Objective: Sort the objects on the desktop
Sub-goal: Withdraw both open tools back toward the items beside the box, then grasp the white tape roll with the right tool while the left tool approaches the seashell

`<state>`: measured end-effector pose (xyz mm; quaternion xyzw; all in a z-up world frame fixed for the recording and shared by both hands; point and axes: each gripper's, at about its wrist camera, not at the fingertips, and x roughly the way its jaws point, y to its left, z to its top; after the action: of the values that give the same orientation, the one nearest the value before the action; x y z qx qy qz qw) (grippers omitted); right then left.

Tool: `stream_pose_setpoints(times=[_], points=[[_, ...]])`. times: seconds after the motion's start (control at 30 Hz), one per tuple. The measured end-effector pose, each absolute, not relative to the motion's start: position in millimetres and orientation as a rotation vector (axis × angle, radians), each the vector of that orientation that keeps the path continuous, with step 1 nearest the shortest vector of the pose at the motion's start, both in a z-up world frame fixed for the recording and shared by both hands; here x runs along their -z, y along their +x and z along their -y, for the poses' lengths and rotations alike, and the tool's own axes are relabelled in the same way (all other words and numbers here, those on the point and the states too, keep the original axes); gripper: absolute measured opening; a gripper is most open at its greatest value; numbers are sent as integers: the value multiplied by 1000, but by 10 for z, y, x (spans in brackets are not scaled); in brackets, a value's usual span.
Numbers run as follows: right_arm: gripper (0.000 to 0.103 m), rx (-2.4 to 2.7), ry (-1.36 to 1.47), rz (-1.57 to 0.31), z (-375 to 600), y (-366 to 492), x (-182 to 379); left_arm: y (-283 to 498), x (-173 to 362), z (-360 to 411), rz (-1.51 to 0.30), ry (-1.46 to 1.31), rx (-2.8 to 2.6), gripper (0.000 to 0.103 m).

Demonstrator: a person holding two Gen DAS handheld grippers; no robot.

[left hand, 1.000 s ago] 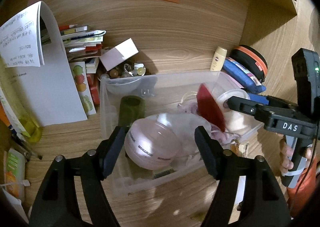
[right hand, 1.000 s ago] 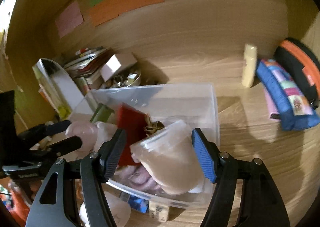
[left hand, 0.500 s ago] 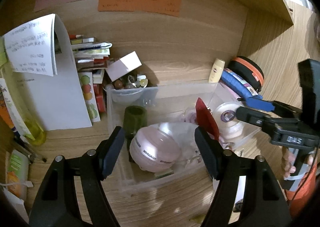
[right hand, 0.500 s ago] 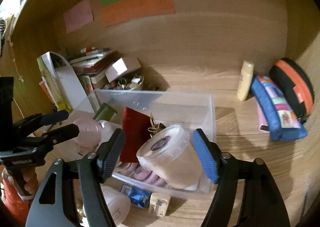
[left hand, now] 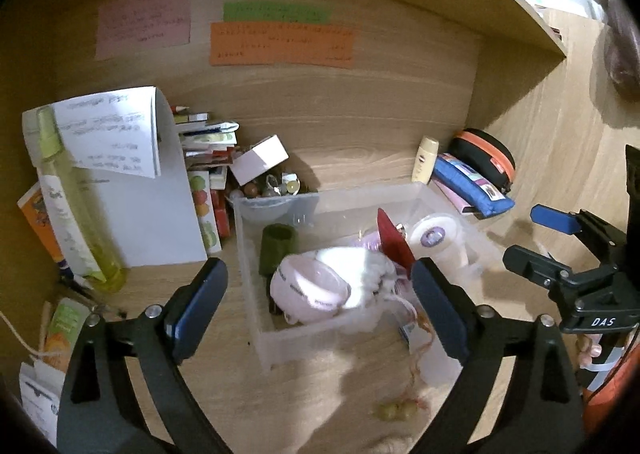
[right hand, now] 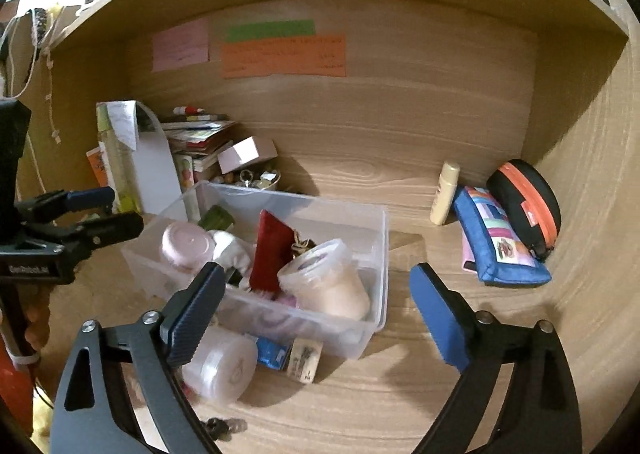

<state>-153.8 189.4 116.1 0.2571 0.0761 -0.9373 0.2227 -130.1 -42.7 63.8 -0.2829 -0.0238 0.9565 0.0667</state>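
A clear plastic bin [left hand: 256, 238] [right hand: 372, 318] sits on the wooden desk. In it lie a pink round case [left hand: 308, 290] [right hand: 186, 244], a dark green tube [left hand: 276, 248], a red pouch [right hand: 272, 254] and a lidded clear tub [right hand: 324, 282] [left hand: 434, 236]. My left gripper [left hand: 320, 310] is open and empty, above the bin's near side. My right gripper [right hand: 316, 302] is open and empty, held over the bin's front right corner. Each gripper shows in the other's view: the right one [left hand: 556, 250] and the left one [right hand: 92, 214].
Outside the bin's front lie a round clear container [right hand: 220, 368], a blue packet [right hand: 272, 352] and a small box [right hand: 304, 360]. Books and a white folder [left hand: 152, 190] stand at the left. A lotion bottle [right hand: 446, 192], blue pencil case [right hand: 500, 246] and black-orange case [right hand: 528, 200] lie at the right.
Both grippers have pulled back and up from the bin, so more of the desk and wall notes shows. The clear tub now rests in the bin, free of the right fingers.
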Motion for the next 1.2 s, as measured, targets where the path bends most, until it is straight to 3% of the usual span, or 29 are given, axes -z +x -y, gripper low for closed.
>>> stream_pose_setpoints(times=[0.47,1.0,1.07,1.13,1.2], points=[[94,2528,829,-168,-1860,-1237,-854,-992,-89,438,-6,-1136,-2789,95],[93,2442,889,-330,-1437,-1162,-510,-747,273,323,23,-1260,-2660,95],[87,2424,901,-324,-1397,-1187,-484,-726,279,305,33,-1255,-2653,95],[70,2404,940,-324,-1368,-1236,-435,-695,277,270,34,-1241,-2644,95],[66,2384,994,-287,-1391,-1304,-388,-680,286,227,27,-1245,-2630,95]])
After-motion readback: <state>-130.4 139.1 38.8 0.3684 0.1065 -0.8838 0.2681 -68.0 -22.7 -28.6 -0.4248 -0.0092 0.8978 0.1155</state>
